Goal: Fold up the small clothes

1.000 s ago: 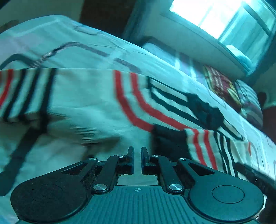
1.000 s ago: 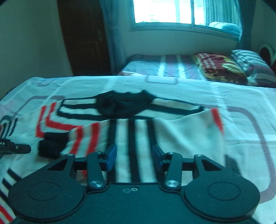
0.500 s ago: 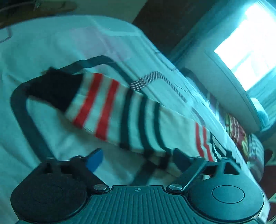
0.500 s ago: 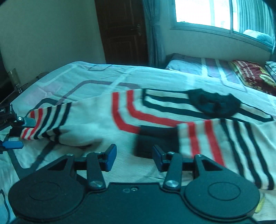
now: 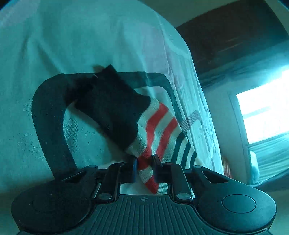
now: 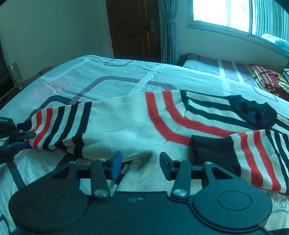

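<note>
Left gripper (image 5: 144, 168) closing on sweater sleeve (image 5: 153, 137), striped fabric pinched between the jaws, black cuff (image 5: 110, 106) lying past them on the bed (image 5: 54, 36). Right gripper (image 6: 140, 163) half open, nothing between the jaws, hovering just above sweater (image 6: 126, 126) lower edge. Sweater spread flat on bed, other sleeve folded across at right, black collar (image 6: 252, 112) farther back. Door (image 6: 133, 29) and window (image 6: 234, 12) behind.

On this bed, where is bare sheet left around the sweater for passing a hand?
Bare bedsheet lies beyond the striped sweater, up to the far edge facing the door. A smaller patch borders the near left corner. It is crowded around the outstretched sleeve, where the left claw is closing on it, and under the open right claw.
</note>
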Demonstrator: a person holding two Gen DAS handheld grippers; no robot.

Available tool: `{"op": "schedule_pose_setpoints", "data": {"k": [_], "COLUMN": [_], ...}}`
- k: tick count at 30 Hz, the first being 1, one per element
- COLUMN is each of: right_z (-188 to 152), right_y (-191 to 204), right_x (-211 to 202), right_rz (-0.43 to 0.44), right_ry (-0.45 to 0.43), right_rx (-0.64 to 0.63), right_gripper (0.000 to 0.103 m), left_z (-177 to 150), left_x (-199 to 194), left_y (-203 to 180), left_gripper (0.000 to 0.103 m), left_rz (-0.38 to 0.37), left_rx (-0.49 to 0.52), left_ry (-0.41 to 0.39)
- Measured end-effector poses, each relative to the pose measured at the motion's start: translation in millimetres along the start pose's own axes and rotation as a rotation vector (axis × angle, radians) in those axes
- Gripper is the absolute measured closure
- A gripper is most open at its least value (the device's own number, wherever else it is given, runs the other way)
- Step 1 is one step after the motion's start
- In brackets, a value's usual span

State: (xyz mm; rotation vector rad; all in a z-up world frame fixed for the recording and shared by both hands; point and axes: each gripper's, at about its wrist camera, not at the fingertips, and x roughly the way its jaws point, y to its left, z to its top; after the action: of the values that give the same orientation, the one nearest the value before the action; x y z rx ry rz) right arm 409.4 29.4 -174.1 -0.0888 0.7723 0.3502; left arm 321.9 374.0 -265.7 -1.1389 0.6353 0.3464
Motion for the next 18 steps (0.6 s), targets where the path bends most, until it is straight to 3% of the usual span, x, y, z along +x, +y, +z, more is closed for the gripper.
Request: {"op": "schedule_pose_setpoints", "data": {"k": [3,5,9,13,15,18], "right_z": [2.4,3.7,3.6,-2.0,-4.3,0.0], "right_y": [-3.7,-8.3,-16.1,-17.5,-23.5,-42.9], "right_x": [1.9,4.4,7.4,20.7,27.6,8.1], "right_rz": [-0.033,-0.053,-0.086,-0.101,-0.077,-0.050], "right_ry": [-0.004,0.000,-0.004,0.035,0.070,0.021], "right_rx": [-0.009,-0.003,0.003,-0.024,-0.001,0.077], "right_gripper": [0.058,0.058,0.058,0.057,0.057,0.060], "left_z": [-1.5,-0.5,0.0,-12.6,-29.2,-70.2], "left_x": [0.1,-1.1,-10.7,-12.5,-5.0,11.5], "left_y": [-7.5,-15.7,-51.7,-113.1,-147.7,-195.9], "left_gripper": [0.086,0.091,0.092,0.093,0.093,0.093], "left_rz": [0.006,0.003,-0.038,-0.121,-0.166,-0.243], "left_rx": [0.027,0.050,0.176,0.378,0.486,0.642], "left_ry": [-0.031,-0.049,-0.101,-0.134,-0.111,-0.043]}}
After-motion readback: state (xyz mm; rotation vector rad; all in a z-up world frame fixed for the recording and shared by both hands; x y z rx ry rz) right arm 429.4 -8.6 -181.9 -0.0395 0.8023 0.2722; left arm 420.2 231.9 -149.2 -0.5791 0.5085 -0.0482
